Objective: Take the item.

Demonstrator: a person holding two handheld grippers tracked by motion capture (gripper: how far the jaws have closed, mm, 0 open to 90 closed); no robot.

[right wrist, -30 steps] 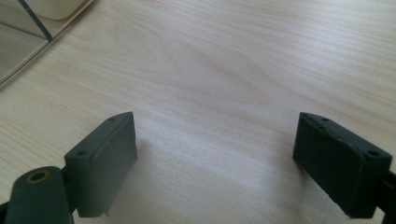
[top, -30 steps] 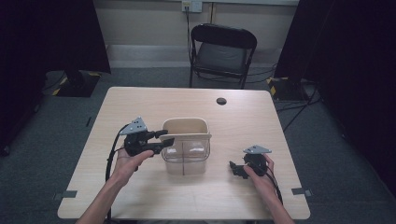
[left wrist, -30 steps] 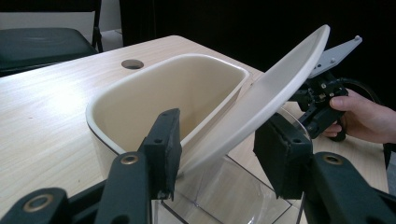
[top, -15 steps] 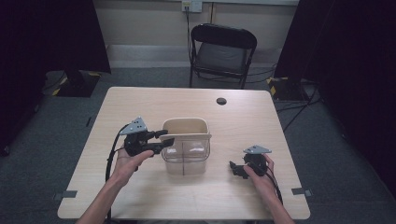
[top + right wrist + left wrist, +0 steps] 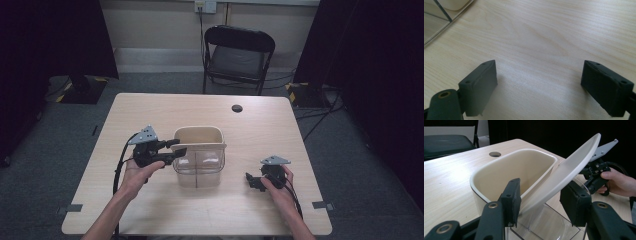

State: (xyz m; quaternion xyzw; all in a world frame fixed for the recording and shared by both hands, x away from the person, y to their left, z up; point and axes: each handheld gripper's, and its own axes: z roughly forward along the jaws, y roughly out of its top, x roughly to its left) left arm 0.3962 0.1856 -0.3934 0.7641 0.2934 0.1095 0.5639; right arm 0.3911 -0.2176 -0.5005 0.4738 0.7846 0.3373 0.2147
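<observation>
A clear plastic bin (image 5: 199, 169) with a cream top rim (image 5: 486, 171) stands mid-table. Its cream swing flap (image 5: 570, 166) is tilted up on edge over the opening. My left gripper (image 5: 179, 146) reaches in from the bin's left side. In the left gripper view the left gripper (image 5: 541, 203) is shut on the flap, one pad on each face. My right gripper (image 5: 252, 181) rests near the table's front right, apart from the bin. Its jaws stand open over bare wood in the right gripper view (image 5: 539, 85). The left gripper view also catches the right gripper (image 5: 596, 175) beyond the flap.
The wooden table (image 5: 150, 115) has a round cable hole (image 5: 237, 108) toward its far edge. A black folding chair (image 5: 237, 55) stands behind the table. Cables trail from both grippers toward the near edge.
</observation>
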